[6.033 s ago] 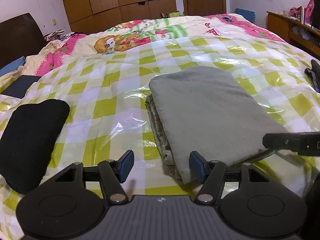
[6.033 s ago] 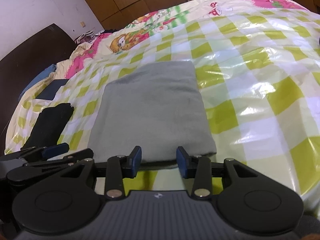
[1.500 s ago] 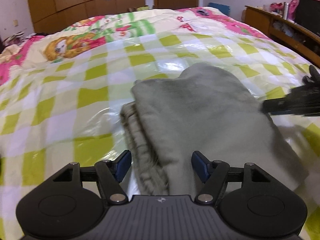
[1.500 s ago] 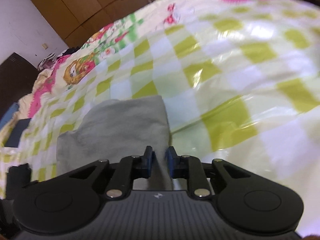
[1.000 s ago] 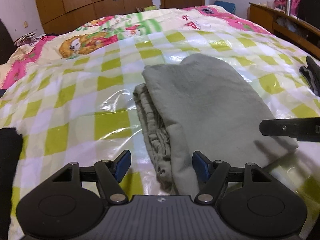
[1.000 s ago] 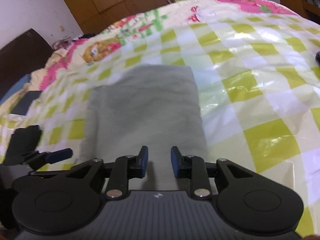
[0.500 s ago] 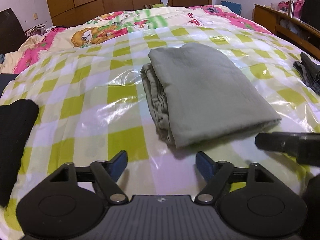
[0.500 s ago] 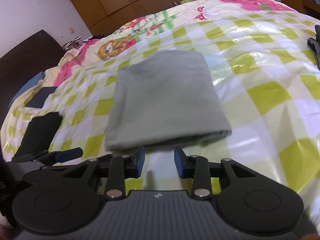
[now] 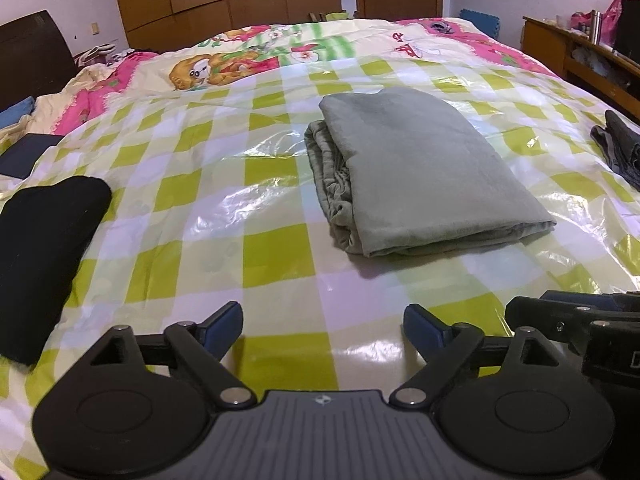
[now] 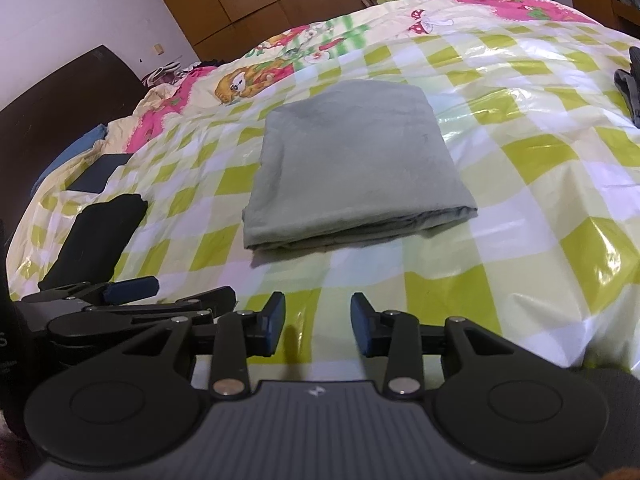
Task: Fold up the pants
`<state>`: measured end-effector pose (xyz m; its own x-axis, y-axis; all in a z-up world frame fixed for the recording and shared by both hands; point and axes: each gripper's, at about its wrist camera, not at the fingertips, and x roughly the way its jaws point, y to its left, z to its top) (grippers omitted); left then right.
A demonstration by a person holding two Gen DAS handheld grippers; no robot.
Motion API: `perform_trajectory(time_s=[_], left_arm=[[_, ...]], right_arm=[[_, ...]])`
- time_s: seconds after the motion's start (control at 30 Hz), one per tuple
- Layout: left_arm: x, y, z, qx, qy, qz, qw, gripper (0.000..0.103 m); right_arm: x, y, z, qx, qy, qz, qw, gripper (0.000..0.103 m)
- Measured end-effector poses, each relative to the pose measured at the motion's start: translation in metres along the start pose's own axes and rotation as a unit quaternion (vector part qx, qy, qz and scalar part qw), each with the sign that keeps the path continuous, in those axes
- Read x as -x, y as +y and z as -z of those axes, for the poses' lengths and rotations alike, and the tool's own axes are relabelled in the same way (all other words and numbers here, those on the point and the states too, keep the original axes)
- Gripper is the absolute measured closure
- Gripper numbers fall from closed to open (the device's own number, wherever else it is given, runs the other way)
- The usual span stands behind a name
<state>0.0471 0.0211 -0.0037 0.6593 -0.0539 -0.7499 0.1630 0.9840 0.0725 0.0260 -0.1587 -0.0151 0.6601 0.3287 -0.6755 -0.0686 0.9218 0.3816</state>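
The grey-green pants point(image 9: 420, 176) lie folded into a thick rectangle on the green-and-white checked plastic sheet point(image 9: 260, 252) that covers the bed. The stacked folded edges show on their left side. My left gripper point(image 9: 322, 314) hovers over bare sheet short of the pants, its jaws opening wide with nothing between them. In the right wrist view the pants point(image 10: 360, 160) sit straight ahead. My right gripper point(image 10: 318, 306) is also short of them, its jaws opening a little and empty. The left gripper's fingers point(image 10: 132, 286) show at the lower left there.
A folded black garment point(image 9: 44, 256) lies on the sheet at the left, and a dark grey garment point(image 9: 620, 148) at the right edge. A cartoon-print quilt point(image 9: 224, 68) covers the far half of the bed. A wooden desk point(image 9: 580, 52) stands at the right, with a wardrobe and door behind.
Both grippers have drawn back from over the pants toward the near side of the bed. The left jaws have spread wider and the right jaws have parted slightly. The pants lie still.
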Motion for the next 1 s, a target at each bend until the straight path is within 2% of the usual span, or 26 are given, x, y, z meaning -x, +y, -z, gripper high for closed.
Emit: perform_trajectory(time_s=[0.13,0.3,1.0], left_arm=[[0.002,0.0,0.005,0.002,0.004,-0.01,0.9999,0.0],[0.003,0.004,0.01,0.016,0.011,-0.006,0.9998,0.0],[0.003,0.005,0.017,0.019,0.012,-0.013,0.9997,0.0]], right_arm=[[-0.001,0.002,0.003,0.004,0.002,0.001,1.0,0.066],[-0.003,0.002,0.005,0.005,0.005,0.002,1.0,0.065],[-0.004,0.004,0.006,0.013,0.009,0.005,1.0,0.062]])
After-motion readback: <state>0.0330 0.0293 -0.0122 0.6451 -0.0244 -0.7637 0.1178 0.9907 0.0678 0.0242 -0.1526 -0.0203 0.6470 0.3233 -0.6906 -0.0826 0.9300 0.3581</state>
